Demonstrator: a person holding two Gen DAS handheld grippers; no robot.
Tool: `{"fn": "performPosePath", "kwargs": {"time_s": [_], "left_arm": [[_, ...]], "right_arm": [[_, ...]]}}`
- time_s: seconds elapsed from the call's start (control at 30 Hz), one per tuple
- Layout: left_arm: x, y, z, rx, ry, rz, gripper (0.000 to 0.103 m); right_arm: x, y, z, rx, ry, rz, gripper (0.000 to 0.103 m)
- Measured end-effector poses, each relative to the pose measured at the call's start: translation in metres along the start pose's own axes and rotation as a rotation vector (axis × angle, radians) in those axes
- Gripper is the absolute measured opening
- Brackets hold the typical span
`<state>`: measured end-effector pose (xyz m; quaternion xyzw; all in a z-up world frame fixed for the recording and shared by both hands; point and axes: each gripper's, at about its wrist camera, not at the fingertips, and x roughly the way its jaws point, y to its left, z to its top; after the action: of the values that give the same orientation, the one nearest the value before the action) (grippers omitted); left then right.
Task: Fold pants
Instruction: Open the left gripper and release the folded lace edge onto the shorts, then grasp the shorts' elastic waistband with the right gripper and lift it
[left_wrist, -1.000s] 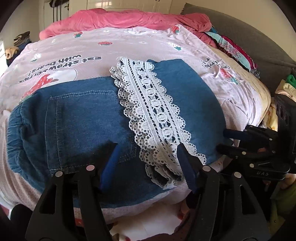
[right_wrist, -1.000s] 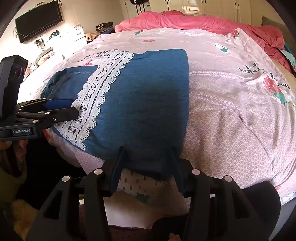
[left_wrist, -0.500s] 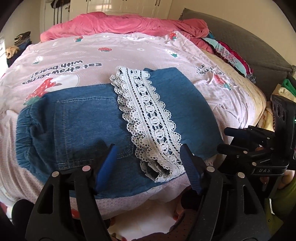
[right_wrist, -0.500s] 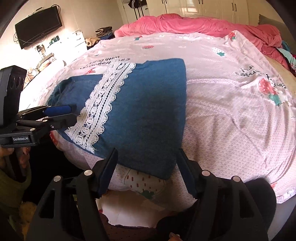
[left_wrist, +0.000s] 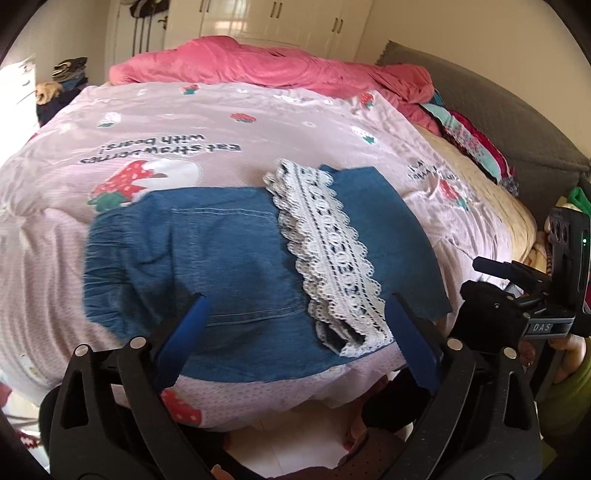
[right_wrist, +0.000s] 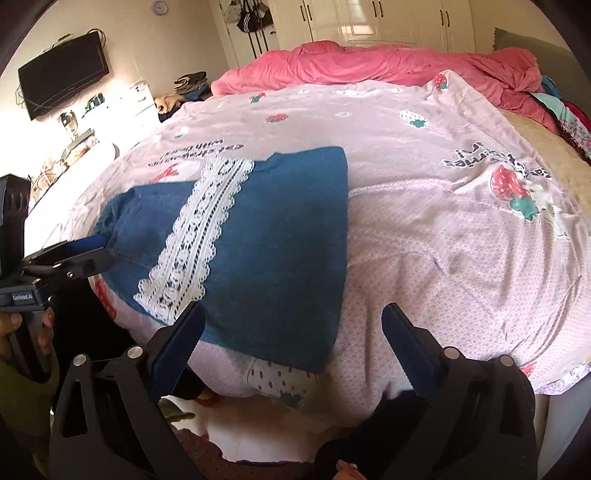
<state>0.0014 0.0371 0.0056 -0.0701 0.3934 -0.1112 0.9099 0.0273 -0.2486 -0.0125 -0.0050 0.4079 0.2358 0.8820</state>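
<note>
the denim pants (left_wrist: 236, 266) lie folded across on the bed's pink strawberry sheet (left_wrist: 258, 122), near its front edge, lace hem (left_wrist: 328, 251) laid over the seat. both left tongs (left_wrist: 295, 321) and right tongs (right_wrist: 291, 325) are opening wide with nothing clamped, hovering just above the cloth. this looks like the release after a fold; next likely calls for regripping one end and doubling it over.
</note>
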Motion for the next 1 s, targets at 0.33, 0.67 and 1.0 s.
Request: {"fn": "performPosePath", "kwargs": {"time_s": [0.33, 0.67, 1.0], "left_arm": [[-0.034, 0.063, -0.008, -0.137, -0.052, 0.132, 0.093], [-0.027, 0.103, -0.022, -0.257, -0.027, 0.131, 0.092], [-0.001, 0.105, -0.03, -0.34, 0.032, 0.0, 0.045]], "right_arm": [[-0.001, 0.021, 0.033, -0.064, -0.033, 0.024, 0.098], [0.026, 0.096, 0.09, -0.278, -0.013, 0.14, 0.098], [0.107, 0.201, 0.142, -0.49, 0.178, 0.338, 0.098]]}}
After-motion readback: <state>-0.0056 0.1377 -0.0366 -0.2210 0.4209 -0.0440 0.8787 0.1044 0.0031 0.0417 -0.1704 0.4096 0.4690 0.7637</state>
